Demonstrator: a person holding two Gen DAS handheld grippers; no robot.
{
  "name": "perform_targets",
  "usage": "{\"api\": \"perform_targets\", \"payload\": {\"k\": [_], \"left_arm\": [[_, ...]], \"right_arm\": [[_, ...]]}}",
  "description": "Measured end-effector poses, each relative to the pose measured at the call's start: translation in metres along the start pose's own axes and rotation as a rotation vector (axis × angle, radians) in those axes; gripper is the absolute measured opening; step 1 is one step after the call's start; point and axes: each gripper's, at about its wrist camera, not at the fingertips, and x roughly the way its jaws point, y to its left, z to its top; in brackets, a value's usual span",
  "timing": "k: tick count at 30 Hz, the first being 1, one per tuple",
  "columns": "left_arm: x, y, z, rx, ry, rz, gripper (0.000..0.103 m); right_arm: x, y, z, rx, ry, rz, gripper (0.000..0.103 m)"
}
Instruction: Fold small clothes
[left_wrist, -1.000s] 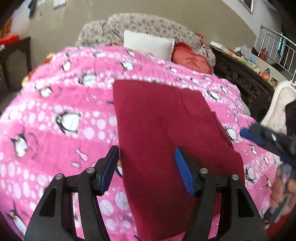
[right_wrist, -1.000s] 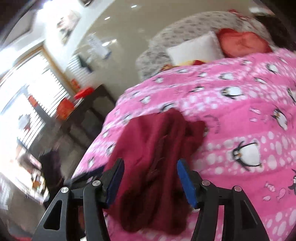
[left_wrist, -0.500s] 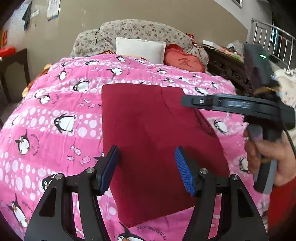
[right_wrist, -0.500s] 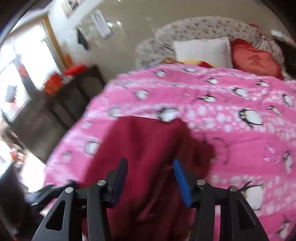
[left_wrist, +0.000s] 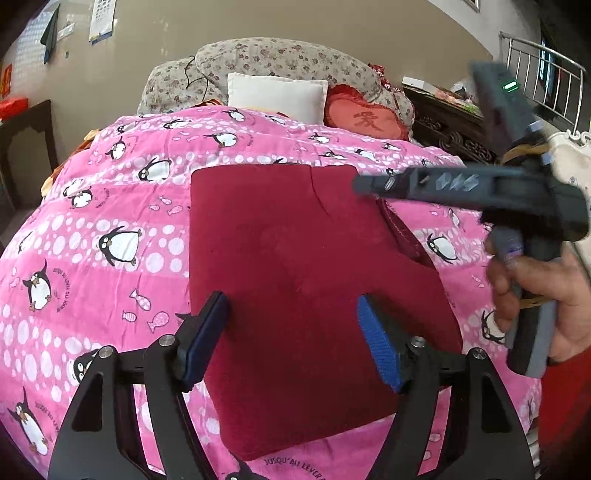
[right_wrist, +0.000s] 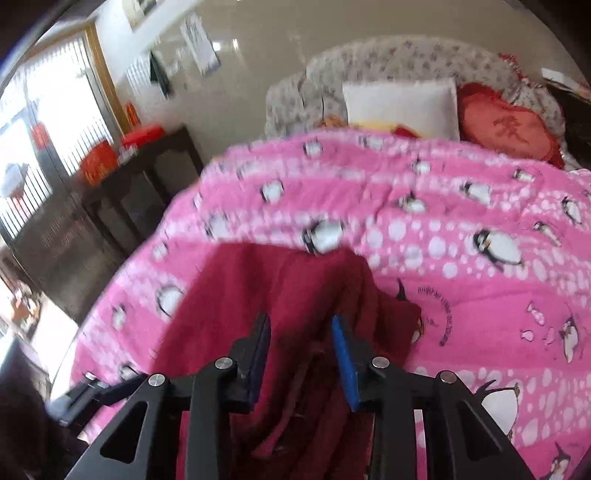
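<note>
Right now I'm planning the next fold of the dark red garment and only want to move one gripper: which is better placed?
Probably right: the right gripper is closing over the dark red garment's bunched edge, while the left gripper is opening above flat cloth.

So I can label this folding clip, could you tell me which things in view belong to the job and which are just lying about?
Job:
- dark red garment
- left tool, opening
- right tool, closing

Lying about:
- white pillow
- red heart cushion
- penguin bedspread
</note>
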Motion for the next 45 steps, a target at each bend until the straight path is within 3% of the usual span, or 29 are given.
{"api": "perform_targets", "payload": {"k": [2,5,9,14,25,31,36,39,45], "left_arm": [[0.002,-0.001,0.000,0.008,0.002,0.007,0.074],[0.004,-0.003,-0.001,0.008,0.000,0.018,0.075],[0.005,-0.003,-0.002,0.002,-0.002,0.018,0.076],[0.010,-0.006,-0.002,0.024,0.012,0.013,0.076],[0.012,-0.005,-0.002,0.023,0.021,0.044,0.076],[0.005,-0.007,-0.003,0.021,0.015,0.061,0.076],[-0.004,0.003,0.001,-0.037,-0.008,0.076,0.076],[-0.011,0.007,0.007,-0.048,-0.040,0.120,0.076],[-0.023,0.004,0.020,-0.053,-0.091,0.164,0.076]], "right_arm": [[-0.011,0.009,-0.002,-0.018,-0.023,0.051,0.033],[-0.005,0.027,-0.011,-0.095,0.031,0.085,0.033],[0.012,0.030,-0.024,-0.146,0.084,0.015,0.032],[0.018,0.016,-0.035,-0.214,0.088,-0.043,0.025],[-0.007,0.031,-0.044,-0.254,0.086,-0.023,0.028],[-0.001,0.022,-0.059,-0.250,0.095,-0.049,0.028],[-0.011,0.022,-0.058,-0.207,0.060,-0.039,0.030],[-0.032,0.027,-0.056,-0.174,-0.005,-0.035,0.041],[-0.065,0.045,-0.054,-0.140,-0.122,-0.083,0.047]]}}
